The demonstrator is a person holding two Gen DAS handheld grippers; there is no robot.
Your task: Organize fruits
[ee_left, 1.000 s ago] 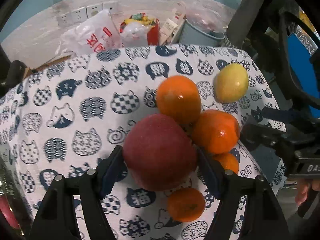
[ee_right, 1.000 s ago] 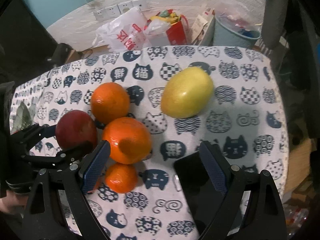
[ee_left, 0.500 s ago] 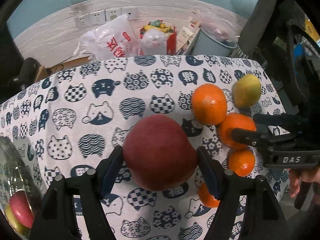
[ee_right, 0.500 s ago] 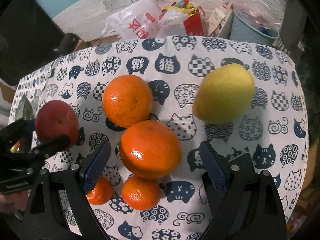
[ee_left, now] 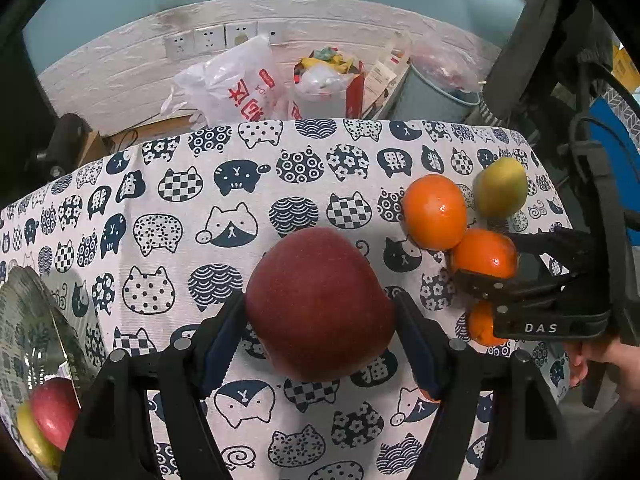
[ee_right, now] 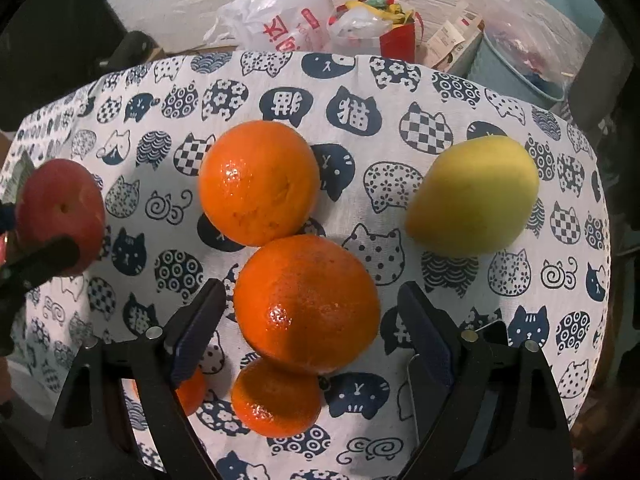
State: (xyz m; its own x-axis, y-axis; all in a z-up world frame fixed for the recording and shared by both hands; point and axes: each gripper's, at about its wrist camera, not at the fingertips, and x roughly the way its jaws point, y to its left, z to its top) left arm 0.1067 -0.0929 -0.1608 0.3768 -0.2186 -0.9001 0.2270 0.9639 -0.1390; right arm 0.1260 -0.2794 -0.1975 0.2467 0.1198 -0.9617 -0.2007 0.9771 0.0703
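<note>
Since the earlier frame the left gripper [ee_left: 320, 320], its fingers pinching the red apple [ee_left: 320, 304], has carried it toward the surface's left edge, while the right gripper [ee_right: 308, 320], fingers spread and closing, should centre on the middle orange [ee_right: 306, 304] near the right edge before squeezing.

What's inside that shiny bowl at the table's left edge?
The bowl holds a red apple with a yellow-green fruit beside it. The picture's edge and the left gripper cover the rest.

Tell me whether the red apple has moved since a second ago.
Yes. The round red apple, in the left claw, moved left, away from the yellow-green mango and oranges.
</note>
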